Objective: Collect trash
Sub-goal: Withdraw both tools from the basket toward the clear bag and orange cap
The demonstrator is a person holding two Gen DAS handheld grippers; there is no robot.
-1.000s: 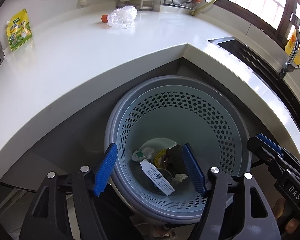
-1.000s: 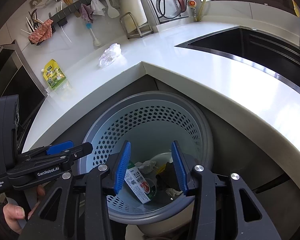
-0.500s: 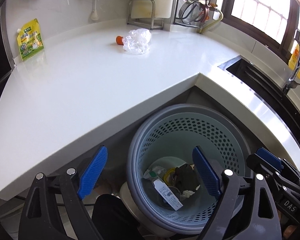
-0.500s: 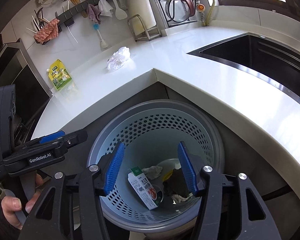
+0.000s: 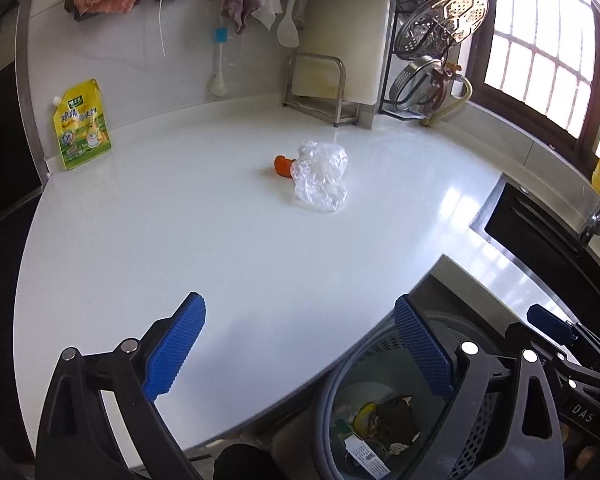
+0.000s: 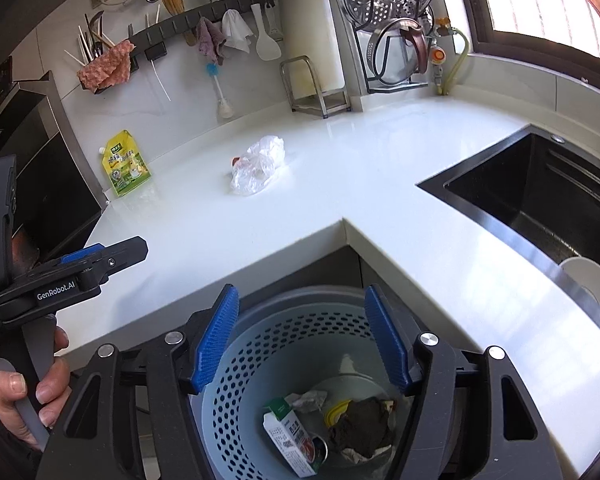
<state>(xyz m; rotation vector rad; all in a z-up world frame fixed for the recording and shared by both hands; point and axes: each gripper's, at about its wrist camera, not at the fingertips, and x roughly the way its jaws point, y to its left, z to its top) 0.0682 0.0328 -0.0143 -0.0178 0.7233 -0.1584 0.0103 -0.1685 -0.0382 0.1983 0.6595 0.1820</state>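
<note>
The left tool [image 5: 300,344] hangs above the near edge of the glossy white L-shaped worktop [image 5: 220,248], its blue ribbed pads spread wide with nothing between them. The right tool [image 6: 302,340] hovers over the round grey-blue perforated plastic bin [image 6: 260,360] that stands on the floor in the inner corner of the worktop; its pads are likewise spread wide and hold nothing. Inside the bin lie a small white-and-green carton [image 6: 290,436], a dark crumpled lump [image 6: 364,424] and bits of white paper. On the worktop, well back from both tools, lies a crumpled clear plastic bag [image 5: 320,176] with a small orange object [image 5: 282,166] touching its left side. A yellow-green stand-up pouch [image 5: 82,126] leans against the wall at the far left. A black recessed sink [image 6: 540,200] sits to the right, with a white plate [image 6: 592,284] at its near end.
</note>
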